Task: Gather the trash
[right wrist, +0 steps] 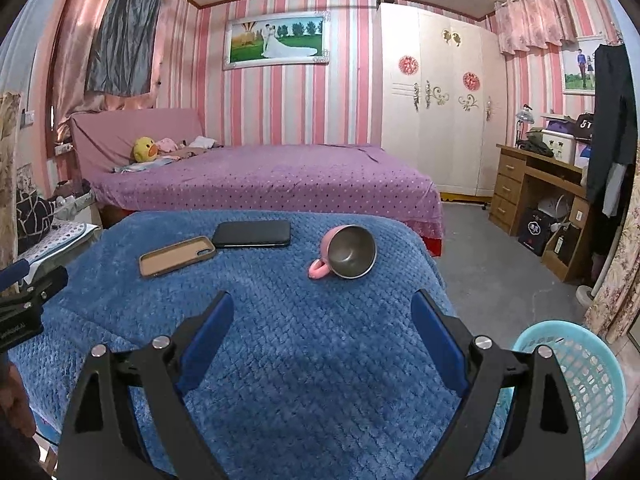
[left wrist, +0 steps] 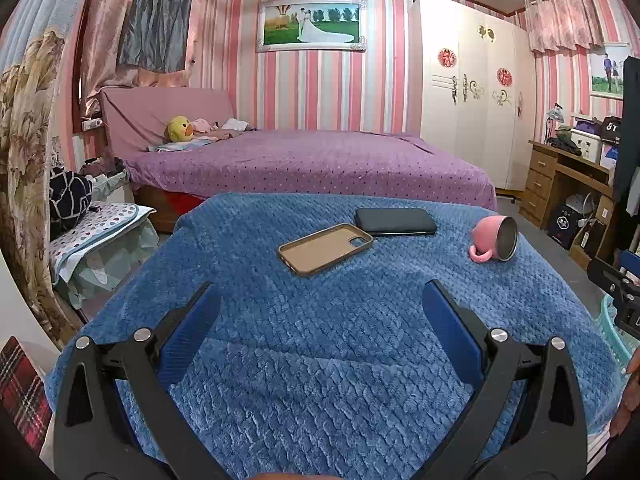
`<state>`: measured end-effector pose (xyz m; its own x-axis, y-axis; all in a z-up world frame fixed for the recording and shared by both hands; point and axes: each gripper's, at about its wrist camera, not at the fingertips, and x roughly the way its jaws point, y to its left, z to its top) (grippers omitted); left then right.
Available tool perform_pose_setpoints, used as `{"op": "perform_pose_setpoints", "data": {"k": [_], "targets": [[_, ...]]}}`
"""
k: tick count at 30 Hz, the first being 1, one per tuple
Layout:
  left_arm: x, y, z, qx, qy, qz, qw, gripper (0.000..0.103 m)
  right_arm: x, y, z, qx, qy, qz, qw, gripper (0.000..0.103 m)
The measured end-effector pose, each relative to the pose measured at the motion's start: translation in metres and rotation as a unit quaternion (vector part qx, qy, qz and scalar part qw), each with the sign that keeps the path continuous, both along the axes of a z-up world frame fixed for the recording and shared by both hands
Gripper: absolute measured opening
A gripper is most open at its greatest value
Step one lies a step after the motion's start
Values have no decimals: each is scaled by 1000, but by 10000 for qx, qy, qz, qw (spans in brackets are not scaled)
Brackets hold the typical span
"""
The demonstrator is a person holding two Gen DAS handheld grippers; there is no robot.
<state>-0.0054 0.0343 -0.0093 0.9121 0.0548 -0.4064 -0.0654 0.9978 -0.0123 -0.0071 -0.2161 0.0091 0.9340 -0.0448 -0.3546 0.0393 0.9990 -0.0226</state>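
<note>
Left gripper (left wrist: 322, 300) and right gripper (right wrist: 322, 312): fingers spread, empty, above the blue blanket's (right wrist: 280, 360) near edge. Teal basket (right wrist: 592, 384) beside its right edge. Farther: pink mug (right wrist: 348, 258) tipped, phone case (right wrist: 176, 256), phone (right wrist: 252, 234).

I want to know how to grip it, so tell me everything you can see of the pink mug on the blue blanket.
The small pink mug with a dull metal lining lies tipped on its side on the blue quilted fleece blanket, its round mouth turned toward the right wrist camera. It looks empty. Its pink loop handle rests on the blanket to the mug's left. Nothing else touches it; the black phone lies apart, further left.
</note>
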Motion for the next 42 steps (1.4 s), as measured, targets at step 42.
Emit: {"op": "perform_pose_setpoints", "data": {"k": [42], "targets": [[6,-4,0,-34,83,19,10000,98,0,4,0,3,-24,42,10000,88]]}}
